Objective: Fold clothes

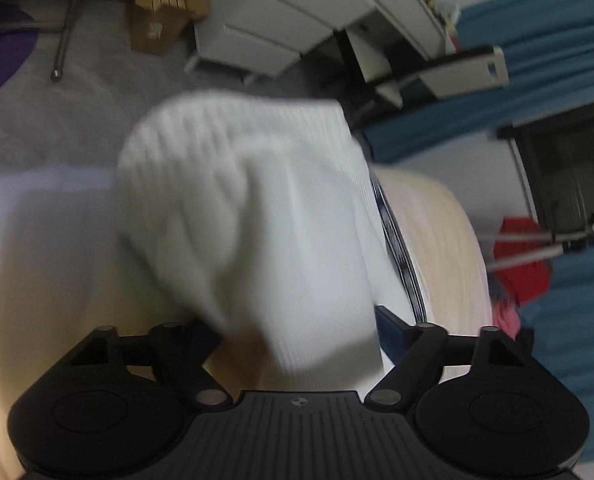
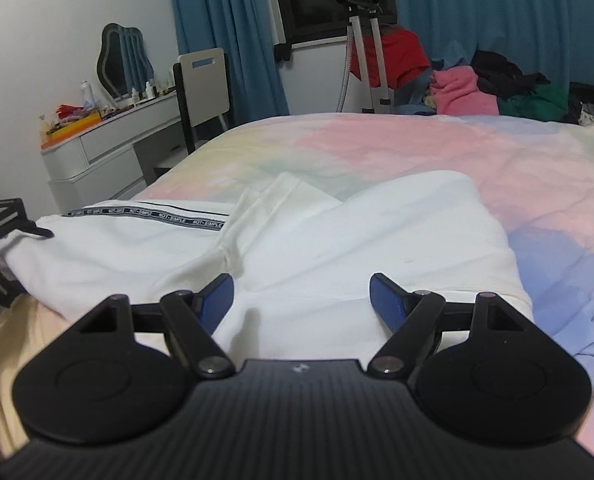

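Note:
A white garment [image 2: 337, 232] with a dark lettered band [image 2: 145, 216] lies crumpled on the pastel bedspread [image 2: 417, 144]. My right gripper [image 2: 303, 296] hovers low over its near edge, open, with the blue pads [image 2: 389, 300] wide apart and pinching nothing. At the far left of that view my left gripper [image 2: 1, 240] sits at the garment's raised end. In the rolled, blurred left wrist view a ribbed white end of the garment [image 1: 249, 200] fills the gap of my left gripper [image 1: 301, 332]. Its jaws stand wide, and the blur hides whether the pads press on the cloth.
A white dresser [image 2: 109, 140] with a mirror and a chair [image 2: 203, 84] stand left of the bed. A steamer stand [image 2: 365, 40] and a heap of clothes [image 2: 497, 88] are behind it. A cardboard box [image 1: 165, 8] sits on the grey floor [image 1: 77, 112].

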The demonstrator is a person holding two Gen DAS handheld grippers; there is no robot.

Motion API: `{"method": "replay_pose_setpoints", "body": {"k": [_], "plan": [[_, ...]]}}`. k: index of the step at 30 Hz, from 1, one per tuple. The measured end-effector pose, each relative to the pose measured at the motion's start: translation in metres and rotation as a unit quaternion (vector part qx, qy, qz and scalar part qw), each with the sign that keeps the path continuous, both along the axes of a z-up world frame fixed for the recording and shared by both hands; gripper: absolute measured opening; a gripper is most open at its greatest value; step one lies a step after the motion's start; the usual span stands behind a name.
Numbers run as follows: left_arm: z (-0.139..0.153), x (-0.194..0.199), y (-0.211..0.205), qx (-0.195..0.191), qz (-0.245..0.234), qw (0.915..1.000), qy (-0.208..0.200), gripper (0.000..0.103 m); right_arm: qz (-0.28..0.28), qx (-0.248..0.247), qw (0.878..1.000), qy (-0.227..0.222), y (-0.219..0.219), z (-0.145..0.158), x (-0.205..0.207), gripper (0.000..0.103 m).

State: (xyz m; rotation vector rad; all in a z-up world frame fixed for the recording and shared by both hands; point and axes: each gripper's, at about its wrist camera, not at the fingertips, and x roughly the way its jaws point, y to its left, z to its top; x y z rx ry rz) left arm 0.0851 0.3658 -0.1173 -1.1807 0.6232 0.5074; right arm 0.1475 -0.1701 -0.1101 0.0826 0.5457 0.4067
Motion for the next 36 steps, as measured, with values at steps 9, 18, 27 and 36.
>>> {"method": "replay_pose_setpoints", "body": {"k": [9,18,27,36], "plan": [[0.028,0.018,-0.015,0.154,0.01,0.9877,0.024,0.036,-0.002,-0.07,0.998,0.007,0.025,-0.034,0.008,0.078],[0.115,0.025,-0.108,0.365,-0.016,0.9308,-0.022,0.024,-0.031,-0.003,1.0,-0.001,-0.004,-0.02,0.012,0.077],[0.192,0.03,-0.28,0.5,-0.026,0.8588,-0.109,0.021,-0.134,0.039,0.99,0.002,-0.075,0.008,0.018,0.077],[0.177,0.067,-0.467,0.578,-0.068,0.7965,-0.165,0.017,-0.219,0.097,0.971,-0.014,-0.144,0.026,0.023,0.077]]}}
